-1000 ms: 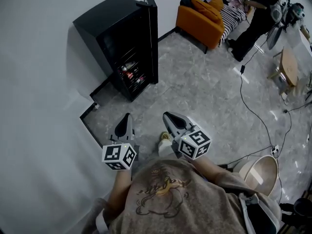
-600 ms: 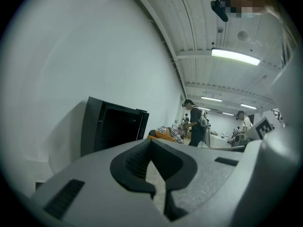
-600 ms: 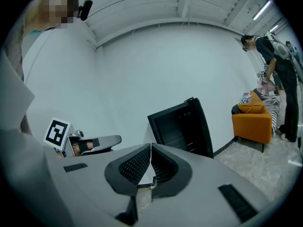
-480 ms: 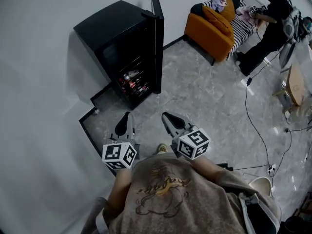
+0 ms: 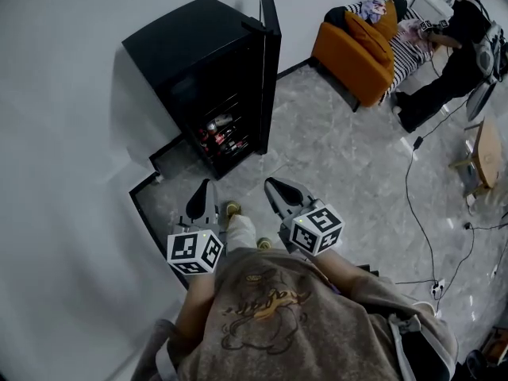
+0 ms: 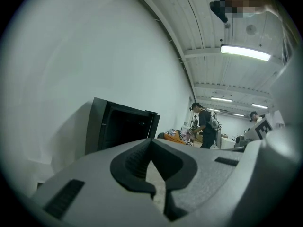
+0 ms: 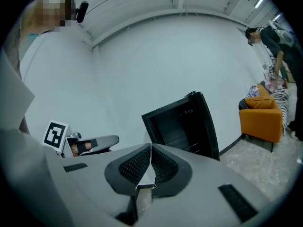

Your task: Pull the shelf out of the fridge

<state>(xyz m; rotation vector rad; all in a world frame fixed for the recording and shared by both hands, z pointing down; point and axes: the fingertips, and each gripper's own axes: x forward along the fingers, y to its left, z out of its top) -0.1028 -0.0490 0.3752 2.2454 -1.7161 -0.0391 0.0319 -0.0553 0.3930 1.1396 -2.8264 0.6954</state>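
Observation:
A small black fridge [image 5: 206, 70] stands against the white wall with its door [image 5: 270, 62] swung open to the right. Wire shelves [image 5: 225, 137] with cans and bottles show in its lower part. The fridge also appears in the left gripper view [image 6: 118, 126] and the right gripper view [image 7: 182, 124]. My left gripper [image 5: 202, 195] is shut and empty, a short way in front of the fridge. My right gripper [image 5: 274, 189] is beside it, also shut with nothing in it. Both point toward the fridge.
An orange sofa [image 5: 353, 54] with striped cloth stands to the right of the fridge. A person in black [image 5: 452, 38] bends near it. A cable [image 5: 421, 213] runs across the grey stone floor. A small wooden stool [image 5: 480, 153] is at the right edge.
The fridge has come closer and lower in the head view as I step toward it. A foot now shows between the two grippers. Both grippers stay shut.

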